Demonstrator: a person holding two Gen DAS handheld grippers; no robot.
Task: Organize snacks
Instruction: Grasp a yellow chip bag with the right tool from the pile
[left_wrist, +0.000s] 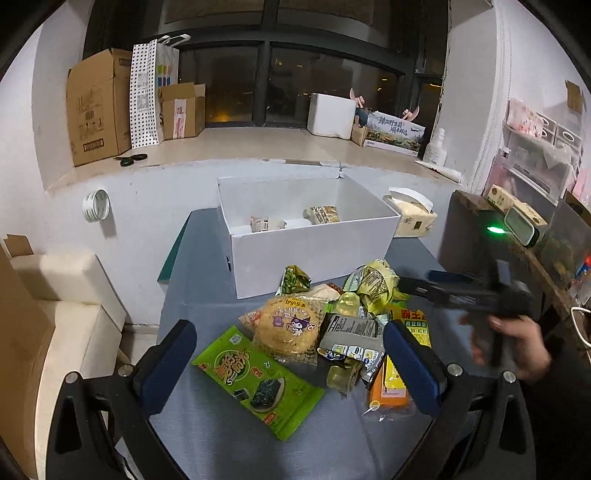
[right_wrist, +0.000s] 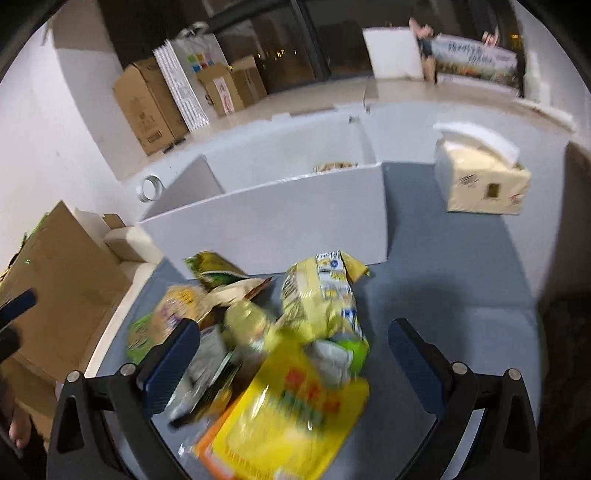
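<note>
Snacks (left_wrist: 325, 328) heaped on blue-grey table (left_wrist: 207, 424).

My left gripper (left_wrist: 290, 360) hangs over the near part of the table (left_wrist: 207, 295), fingers spread either side of the snack pile (left_wrist: 325, 325); the seaweed packet (left_wrist: 258, 376) lies nearest me on the left of the pile, the round chip bag (left_wrist: 286, 328) just behind it, touching; the box (left_wrist: 314, 254) stands behind the pile, with two packets (left_wrist: 295, 219) on its floor; the tissue pack (left_wrist: 410, 216) sits to the right of the box, apart from it; my right gripper (right_wrist: 295, 360) hovers over the right end of the pile, a flat packet (right_wrist: 291, 417) between its fingers but untouched; cardboard cartons (left_wrist: 99, 107) stand on the ledge behind, far left.
</note>
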